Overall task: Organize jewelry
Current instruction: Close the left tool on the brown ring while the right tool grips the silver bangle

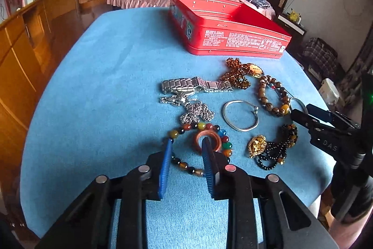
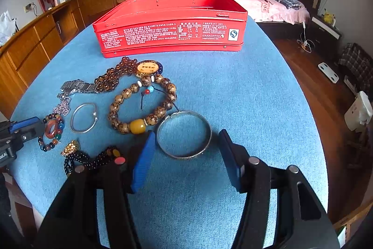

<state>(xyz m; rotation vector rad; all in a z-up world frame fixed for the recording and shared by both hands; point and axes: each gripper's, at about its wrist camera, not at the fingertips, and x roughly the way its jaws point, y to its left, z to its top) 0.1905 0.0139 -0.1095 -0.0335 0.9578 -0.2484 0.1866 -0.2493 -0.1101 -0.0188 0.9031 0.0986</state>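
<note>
On blue cloth (image 1: 105, 85): jewelry heap, red tin (image 2: 170, 25) at 12 o'clock. Left gripper (image 1: 186, 144) parted, straddling multicolour bead bracelet (image 1: 181, 130); right gripper (image 2: 186, 139) parted around silver bangle (image 2: 184, 134), pads clear.

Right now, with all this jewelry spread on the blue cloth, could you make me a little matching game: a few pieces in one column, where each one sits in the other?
Things:
1. orange-red stone ring
2. wide silver bangle
3. red metal tin
4. steel link watch

Places:
A. at the far end of the table, open
B. between the blue fingers of the right hand-held gripper
C. at the fingertips of the left hand-held gripper, lying on a multicoloured bead bracelet
D. left of the amber bead necklace

Pairs: 1-C, 2-B, 3-A, 4-D
</note>
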